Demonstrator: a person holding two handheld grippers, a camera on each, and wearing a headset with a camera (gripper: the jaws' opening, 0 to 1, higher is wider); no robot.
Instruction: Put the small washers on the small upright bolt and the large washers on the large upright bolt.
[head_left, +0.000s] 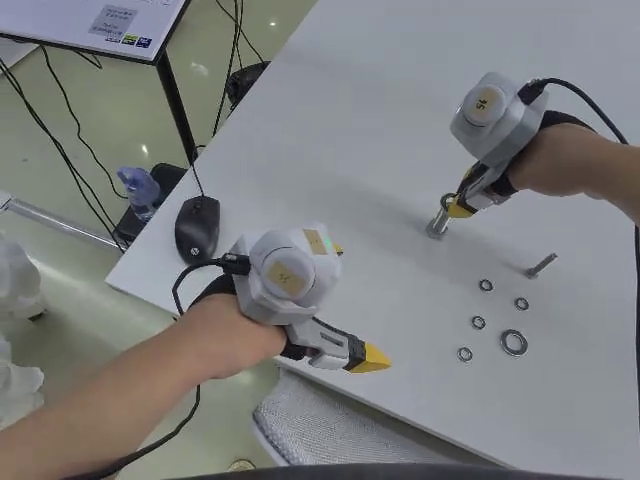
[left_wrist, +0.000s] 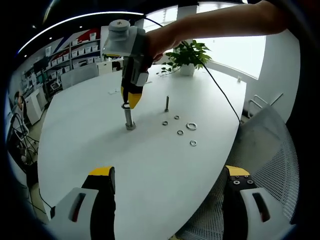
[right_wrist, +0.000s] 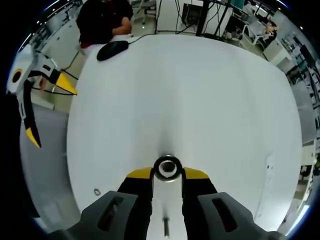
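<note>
right hand-held gripper: pinching large washer, seemingly just over large upright bolt | left hand-held gripper: jaws wide, empty, near surface edge

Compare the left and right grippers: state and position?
The left gripper is open and empty; the right gripper is shut on a large washer. The left hangs at the near edge of the table; the right sits just above the large bolt. Both have yellow jaw tips.
</note>
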